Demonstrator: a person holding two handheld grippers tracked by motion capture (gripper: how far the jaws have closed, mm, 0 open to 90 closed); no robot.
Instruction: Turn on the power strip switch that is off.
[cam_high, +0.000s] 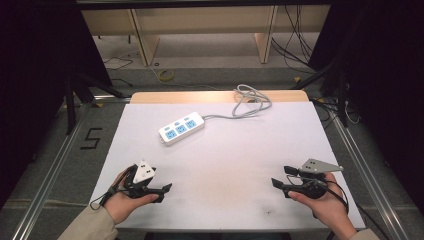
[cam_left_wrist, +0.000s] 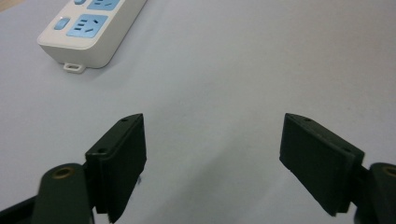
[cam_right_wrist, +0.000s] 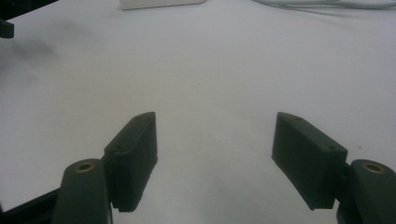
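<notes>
We see a white plastic power strip (cam_high: 181, 128) lying flat at the far middle of the table (cam_high: 225, 165), a long rounded block with three pale blue socket faces in a row and a small mounting tab at its near end. Its grey cable (cam_high: 248, 104) runs off the far right end and curls into loose loops near the back edge of the table, where a strip of bare wood shows past the matte white surface. That surface is smooth and pale, with a few faint smudges near the front.

The strip sits well apart from both tools, and open white surface lies all around it: wide room to either side, and a broad bare stretch between it and the near edge.

Our left gripper (cam_high: 162, 192) rests low at the near left, held in a hand (cam_high: 122, 200) with a beige sleeve, its flat black jaws spread wide with nothing between them. In the left gripper view the power strip's near end sits up and to the left of those jaws. Our right gripper (cam_high: 281, 176) sits at the near right, pointing inward, its grey three-cornered plate on top; its jaws too stand wide apart and hold nothing, over bare table.
</notes>
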